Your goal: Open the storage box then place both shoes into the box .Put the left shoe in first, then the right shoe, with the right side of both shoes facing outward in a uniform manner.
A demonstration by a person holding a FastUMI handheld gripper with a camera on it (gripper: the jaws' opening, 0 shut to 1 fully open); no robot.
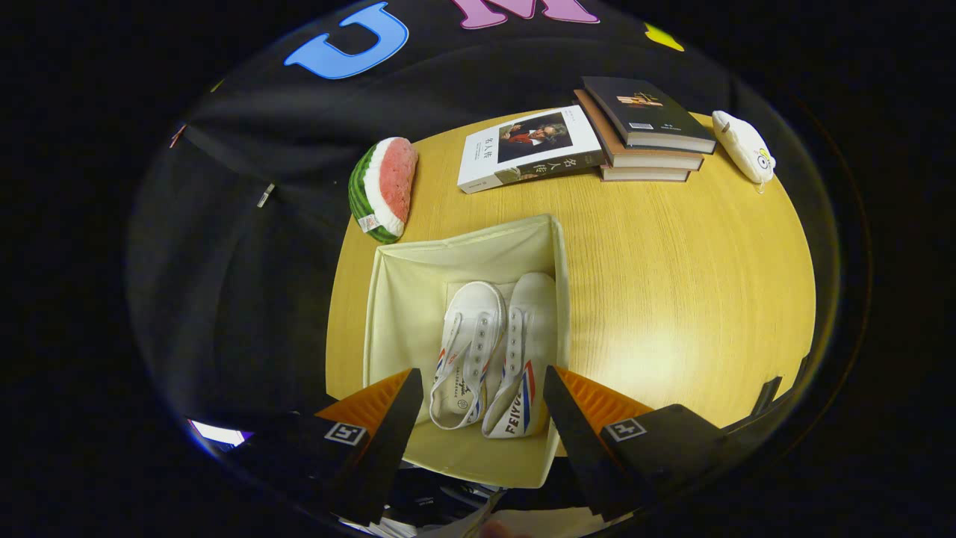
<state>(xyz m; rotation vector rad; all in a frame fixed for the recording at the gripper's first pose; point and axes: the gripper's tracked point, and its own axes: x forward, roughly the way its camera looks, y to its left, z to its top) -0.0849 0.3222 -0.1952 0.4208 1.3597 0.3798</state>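
inside the open storage box (403,299) on the yellow surface (672,299), both white shoes (493,359) lay side by side, toes toward the far wall, the right one tipped onto its side with its striped flank up. the tongs (482,407) hung above the near end of the box, spread wide and gripping nothing. both shoes seemed placed, so the risk now was a careless retreat: a finger could catch the soft fabric rim or nudge a heel, tilting a shoe and spoiling the uniform facing. a watermelon cushion (382,190) and books (575,134) sat well beyond.

gripper view, looking down, close above box (463,258)
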